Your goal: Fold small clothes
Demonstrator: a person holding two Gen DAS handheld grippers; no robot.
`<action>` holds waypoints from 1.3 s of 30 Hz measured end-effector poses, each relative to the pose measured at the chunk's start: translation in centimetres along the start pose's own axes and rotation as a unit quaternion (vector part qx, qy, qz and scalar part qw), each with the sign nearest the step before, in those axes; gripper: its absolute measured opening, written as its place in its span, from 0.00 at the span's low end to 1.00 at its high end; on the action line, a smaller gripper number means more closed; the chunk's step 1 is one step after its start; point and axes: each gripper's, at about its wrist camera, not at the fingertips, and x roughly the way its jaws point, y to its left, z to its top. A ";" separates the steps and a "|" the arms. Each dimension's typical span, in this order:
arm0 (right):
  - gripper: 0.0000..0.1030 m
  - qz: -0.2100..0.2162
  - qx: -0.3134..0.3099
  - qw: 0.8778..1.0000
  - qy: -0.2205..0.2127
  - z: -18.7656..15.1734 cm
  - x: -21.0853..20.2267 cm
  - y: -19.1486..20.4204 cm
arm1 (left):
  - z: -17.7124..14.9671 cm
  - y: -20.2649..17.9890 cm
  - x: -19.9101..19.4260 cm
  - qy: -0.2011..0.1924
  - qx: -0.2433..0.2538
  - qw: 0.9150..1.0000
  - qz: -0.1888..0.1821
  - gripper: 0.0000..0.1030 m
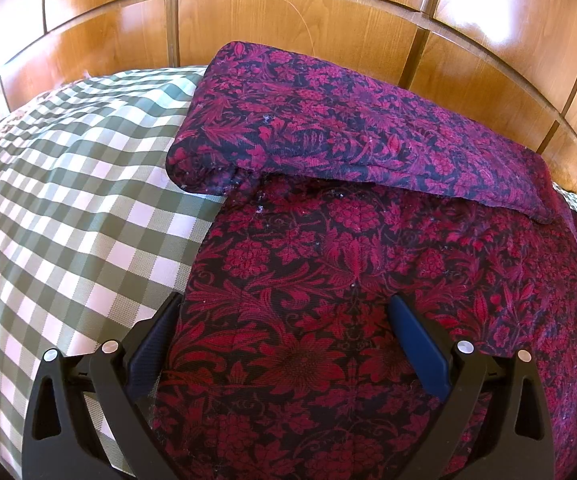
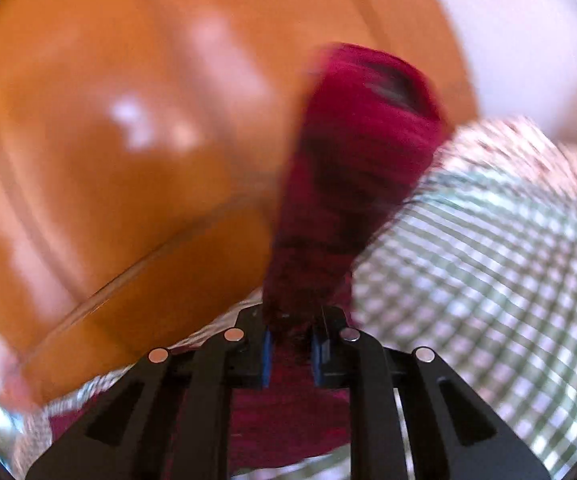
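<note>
Because the red floral garment (image 1: pixel 328 300) drapes and creases under its own weight, we judge it soft, light and limp, not slippery and not fragile; it looks like a thickish woven or knit cloth that should hold a fold once laid. It lies on a green-checked bedcover (image 1: pixel 68 200) in front of a wooden panelled wall (image 1: pixel 288 20), with its far part already turned over into a band (image 1: pixel 348 128). We would take it at an edge or corner, pinching through all layers. The left tongs (image 1: pixel 288 320) stand wide open above the cloth, one pad near its left edge, gripping nothing. The right tongs (image 2: pixel 291 344) are nearly closed on a bunched strip of the same red cloth (image 2: pixel 348 168). The left wrist view gives the sharp overall layout but no right tongs; the right wrist view, heavily blurred, alone shows that grip and the cloth hanging lifted from it.
</note>
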 end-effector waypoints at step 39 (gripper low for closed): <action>0.86 -0.015 -0.147 0.980 0.130 -12.6 -0.1 8.3 | 3.1 -0.5 -4.0 -0.040 -0.042 0.997 -0.059 0.96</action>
